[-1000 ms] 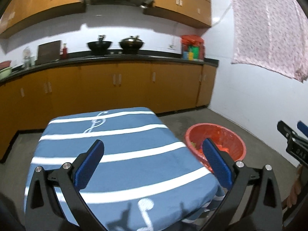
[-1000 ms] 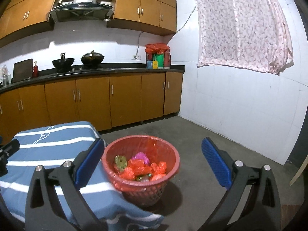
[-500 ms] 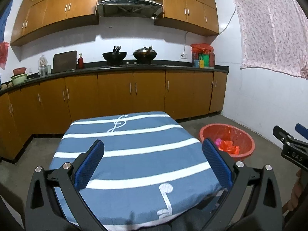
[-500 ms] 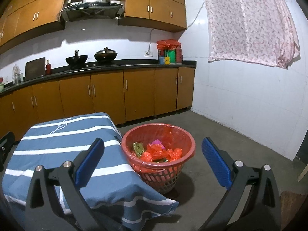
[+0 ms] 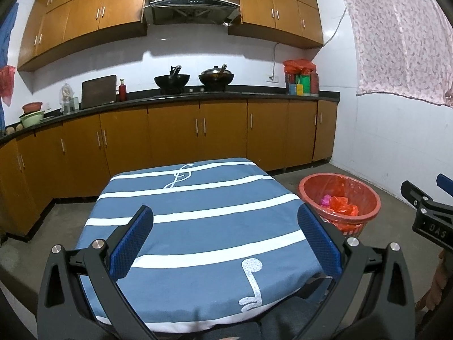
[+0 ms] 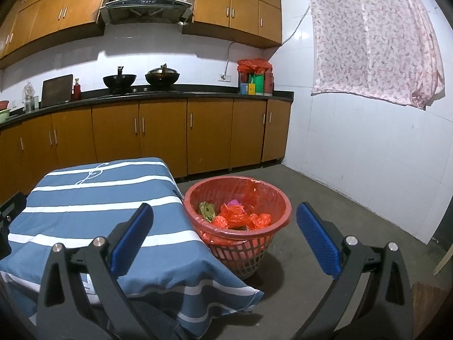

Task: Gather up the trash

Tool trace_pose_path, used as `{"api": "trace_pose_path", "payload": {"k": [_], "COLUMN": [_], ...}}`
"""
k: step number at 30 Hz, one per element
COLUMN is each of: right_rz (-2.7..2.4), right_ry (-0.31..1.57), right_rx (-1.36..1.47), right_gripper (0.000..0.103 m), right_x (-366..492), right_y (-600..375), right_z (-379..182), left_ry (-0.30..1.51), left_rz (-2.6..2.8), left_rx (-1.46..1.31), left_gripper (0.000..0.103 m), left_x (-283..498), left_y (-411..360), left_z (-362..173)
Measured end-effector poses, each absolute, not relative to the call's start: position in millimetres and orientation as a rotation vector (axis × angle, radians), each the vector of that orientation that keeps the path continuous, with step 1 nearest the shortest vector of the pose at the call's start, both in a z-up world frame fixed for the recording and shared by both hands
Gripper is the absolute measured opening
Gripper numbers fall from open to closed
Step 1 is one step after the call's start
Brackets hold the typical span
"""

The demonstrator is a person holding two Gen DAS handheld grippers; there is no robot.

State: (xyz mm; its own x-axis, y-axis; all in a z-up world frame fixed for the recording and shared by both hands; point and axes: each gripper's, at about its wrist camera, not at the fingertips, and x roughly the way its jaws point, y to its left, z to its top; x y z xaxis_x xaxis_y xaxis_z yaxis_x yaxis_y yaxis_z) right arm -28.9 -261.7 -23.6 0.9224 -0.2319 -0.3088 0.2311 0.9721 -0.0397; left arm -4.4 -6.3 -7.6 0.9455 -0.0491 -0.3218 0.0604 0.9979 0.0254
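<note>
A red plastic basket lined with a red bag stands on the floor right of the table; it also shows in the left wrist view. Crumpled trash, red, pink and green, lies inside it. My left gripper is open and empty above the near part of the blue striped tablecloth. My right gripper is open and empty, above and just short of the basket. The right gripper's side shows at the right edge of the left wrist view.
Wooden cabinets with a black counter run along the far wall, with two woks on it. A white tiled wall with a pink curtain is on the right. Grey concrete floor surrounds the basket.
Both grippers have drawn back and tilted up: the table and basket look farther and lower in the views. Both stay open and empty.
</note>
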Motion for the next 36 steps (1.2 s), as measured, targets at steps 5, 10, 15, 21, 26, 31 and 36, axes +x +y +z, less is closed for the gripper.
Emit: {"api": "trace_pose_path", "payload": {"k": [5, 10, 15, 21, 26, 31, 36], "right_rz": [-0.241, -0.240, -0.244, -0.245, -0.245, -0.245, -0.244], "right_ry": [0.316, 0.325, 0.322, 0.323, 0.323, 0.326, 0.329], "right_rx": [-0.001, 0.009, 0.016, 0.017, 0.017, 0.020, 0.020], "right_gripper": [0.099, 0.099, 0.099, 0.099, 0.099, 0.099, 0.099], "right_x": [-30.4, -28.8, -29.4, -29.3, -29.5, -29.8, -29.2], "right_y": [-259.8, -260.7, -262.2, -262.4, -262.3, -263.0, -263.8], "right_z": [-24.3, -24.6, -24.5, -25.6, -25.6, -28.7, -30.0], "left_ry": [0.340, 0.354, 0.356, 0.355, 0.353, 0.352, 0.353], "left_rz": [-0.061, -0.072, -0.075, -0.081, -0.083, -0.084, -0.084], "left_rx": [0.027, 0.029, 0.038, 0.039, 0.042, 0.042, 0.041], "left_gripper": [0.101, 0.101, 0.101, 0.101, 0.101, 0.101, 0.101], "left_x": [-3.0, -3.0, -3.2, -4.4, -4.5, -4.8, -4.6], "left_y": [-6.2, -8.2, -8.9, -10.5, -10.5, -10.3, -9.9], "left_z": [-9.0, -9.6, -9.0, -8.5, -7.8, -7.5, -7.2]}}
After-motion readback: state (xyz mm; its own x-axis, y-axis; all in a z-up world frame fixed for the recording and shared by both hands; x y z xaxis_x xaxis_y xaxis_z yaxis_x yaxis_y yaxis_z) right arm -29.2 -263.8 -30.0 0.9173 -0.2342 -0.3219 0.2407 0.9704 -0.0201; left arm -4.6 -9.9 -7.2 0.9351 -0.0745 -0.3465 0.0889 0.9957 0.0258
